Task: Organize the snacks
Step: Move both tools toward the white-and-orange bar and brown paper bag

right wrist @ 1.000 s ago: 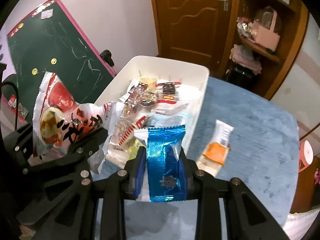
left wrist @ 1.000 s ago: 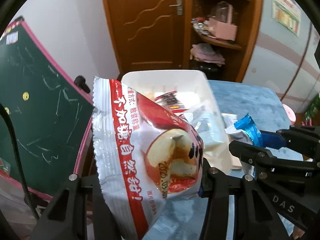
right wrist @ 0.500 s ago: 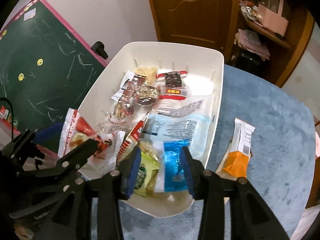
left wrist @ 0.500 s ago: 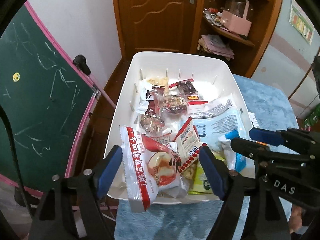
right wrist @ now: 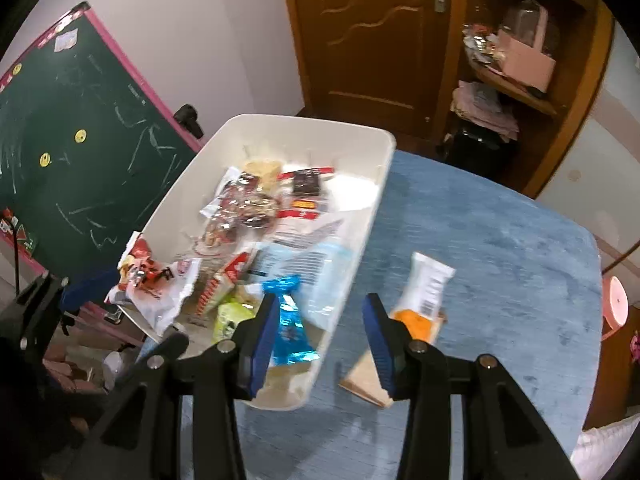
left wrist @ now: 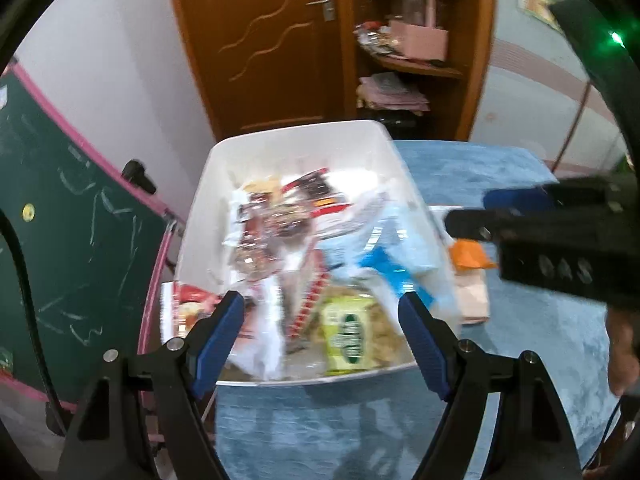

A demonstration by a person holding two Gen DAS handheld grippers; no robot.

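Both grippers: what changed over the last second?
Left gripper let go of the red-and-white packet, right gripper of the blue packet; both packets now lie in the white bin, jaws just opened. The orange-and-white packet stayed on the blue cloth.

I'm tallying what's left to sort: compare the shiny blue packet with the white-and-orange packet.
The blue packet lies inside the white bin, at its near corner; the white-and-orange packet lies outside it on the blue tabletop. The blue one is glossy foil; the other looks matte, with a barcode. Both are sealed snacks, neither held by tongs.
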